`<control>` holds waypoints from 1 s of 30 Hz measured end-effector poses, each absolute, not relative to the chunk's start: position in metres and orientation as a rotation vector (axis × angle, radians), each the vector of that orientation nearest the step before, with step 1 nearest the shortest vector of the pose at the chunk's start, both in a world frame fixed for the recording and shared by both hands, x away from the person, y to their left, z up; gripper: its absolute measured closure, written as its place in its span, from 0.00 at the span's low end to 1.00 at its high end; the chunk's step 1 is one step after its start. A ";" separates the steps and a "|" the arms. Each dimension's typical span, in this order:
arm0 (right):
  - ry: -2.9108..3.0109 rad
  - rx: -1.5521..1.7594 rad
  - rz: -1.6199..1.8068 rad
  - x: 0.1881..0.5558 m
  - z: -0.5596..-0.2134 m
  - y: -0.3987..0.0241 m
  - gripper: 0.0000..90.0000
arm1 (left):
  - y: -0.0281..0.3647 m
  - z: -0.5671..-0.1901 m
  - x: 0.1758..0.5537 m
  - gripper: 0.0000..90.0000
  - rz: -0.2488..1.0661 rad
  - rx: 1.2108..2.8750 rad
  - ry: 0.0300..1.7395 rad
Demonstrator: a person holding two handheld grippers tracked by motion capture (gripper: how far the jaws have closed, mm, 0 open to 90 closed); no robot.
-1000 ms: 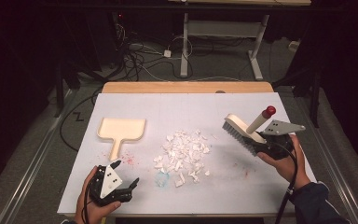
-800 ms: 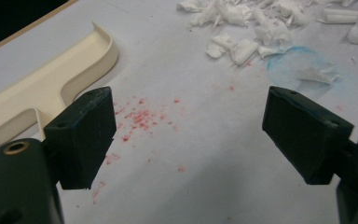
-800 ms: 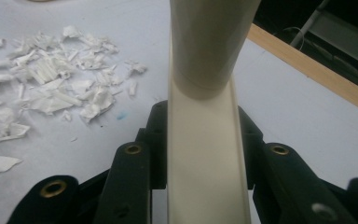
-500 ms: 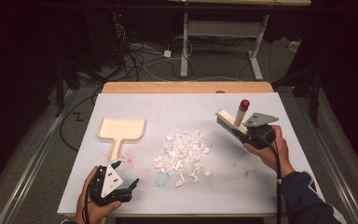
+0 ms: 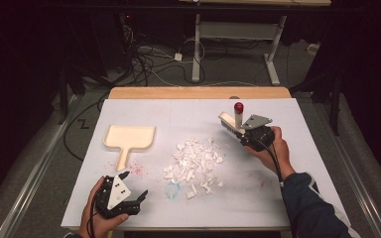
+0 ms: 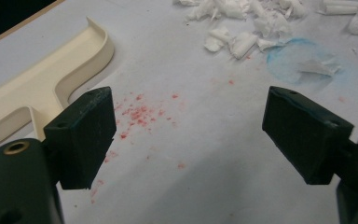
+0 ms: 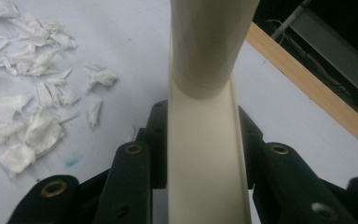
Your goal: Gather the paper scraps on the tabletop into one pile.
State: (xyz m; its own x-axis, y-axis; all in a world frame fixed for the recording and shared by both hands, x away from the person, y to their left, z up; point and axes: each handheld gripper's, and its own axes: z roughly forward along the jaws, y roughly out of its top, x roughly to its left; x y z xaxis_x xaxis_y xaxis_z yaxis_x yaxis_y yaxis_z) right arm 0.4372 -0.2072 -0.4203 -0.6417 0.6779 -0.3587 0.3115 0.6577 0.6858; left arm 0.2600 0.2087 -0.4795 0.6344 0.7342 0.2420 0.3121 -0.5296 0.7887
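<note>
A pile of white paper scraps point(image 5: 193, 162) lies in the middle of the white table point(image 5: 287, 188); it shows again as paper scraps point(image 7: 23, 102) and paper scraps point(image 6: 242, 28) in the gripper views. My right gripper point(image 5: 242, 135) is shut on a cream brush point(image 5: 230, 124) with a red-tipped handle, just right of the pile's far edge. The brush body point(image 7: 205, 154) sits pinched between the jaws. A cream dustpan point(image 5: 128, 140) lies to the left. Near the front left edge, my left gripper point(image 5: 138, 201) stands open over bare table, beside the dustpan handle point(image 6: 23, 107).
Red speckles point(image 6: 140, 114) and a blue smudge point(image 6: 298, 60) stain the table surface. A wooden strip point(image 5: 198, 92) borders the far edge. Cables and desk legs lie on the dark floor beyond.
My right gripper has carried the brush leftward and toward the far side of the scrap pile, turning it so the handle stands more upright. The left gripper has stayed put.
</note>
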 end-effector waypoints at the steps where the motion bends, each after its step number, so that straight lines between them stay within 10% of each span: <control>1: 2.266 0.758 0.781 0.438 -0.421 -0.205 0.76 | 0.208 -0.479 0.260 0.18 0.740 2.127 0.809; 30: 2.431 0.499 1.018 0.374 -0.423 -0.171 0.75 | 0.207 -0.477 0.257 0.18 0.736 2.123 0.796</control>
State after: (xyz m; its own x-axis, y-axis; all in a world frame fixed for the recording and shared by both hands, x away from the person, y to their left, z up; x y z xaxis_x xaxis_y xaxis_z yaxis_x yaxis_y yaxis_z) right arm 0.3745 -0.1709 -0.4232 -0.8305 0.4882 -0.2682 0.1515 0.6612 0.7347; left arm 0.2566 0.2072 -0.4773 0.6431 0.7254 0.2456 0.3009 -0.5342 0.7900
